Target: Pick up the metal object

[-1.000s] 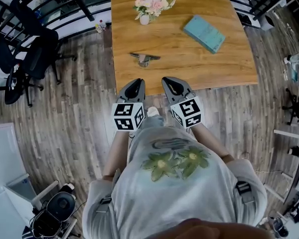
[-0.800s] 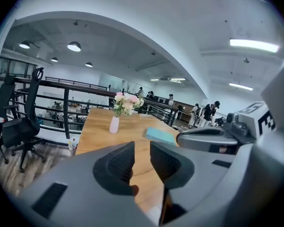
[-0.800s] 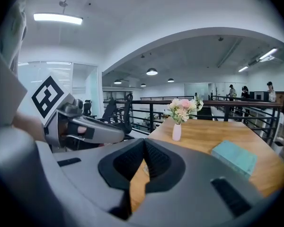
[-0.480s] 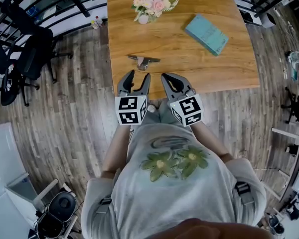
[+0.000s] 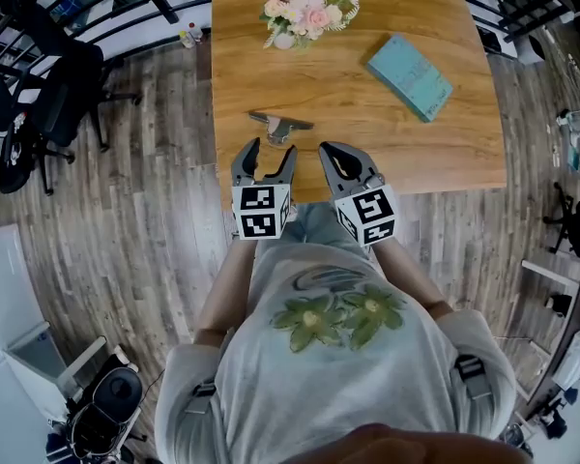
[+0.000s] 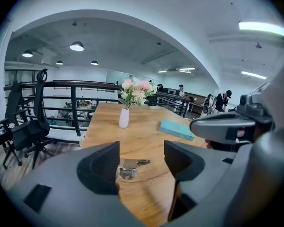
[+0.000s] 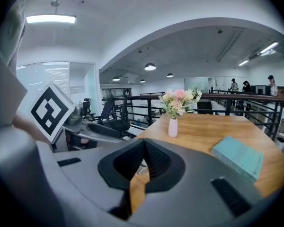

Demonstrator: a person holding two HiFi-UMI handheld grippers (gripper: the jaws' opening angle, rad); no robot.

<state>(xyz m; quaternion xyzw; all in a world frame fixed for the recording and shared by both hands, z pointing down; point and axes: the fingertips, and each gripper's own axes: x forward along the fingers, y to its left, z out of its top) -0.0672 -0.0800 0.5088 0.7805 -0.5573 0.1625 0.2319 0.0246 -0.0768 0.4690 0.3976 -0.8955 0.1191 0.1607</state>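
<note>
Metal object [image 5: 279, 124] flat on table [image 5: 367, 114] near front edge, untouched | left gripper [image 5: 267, 153] just short of it, jaws opening, nothing between; seemingly readying to straddle it | right gripper [image 5: 331, 153] pressed together, empty, idle

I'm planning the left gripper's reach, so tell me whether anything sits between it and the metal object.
Nothing visible does. The metal object lies on bare table straight ahead of the left gripper, whose jaws are opening with nothing between them. The flower vase and teal book sit farther back.
</note>
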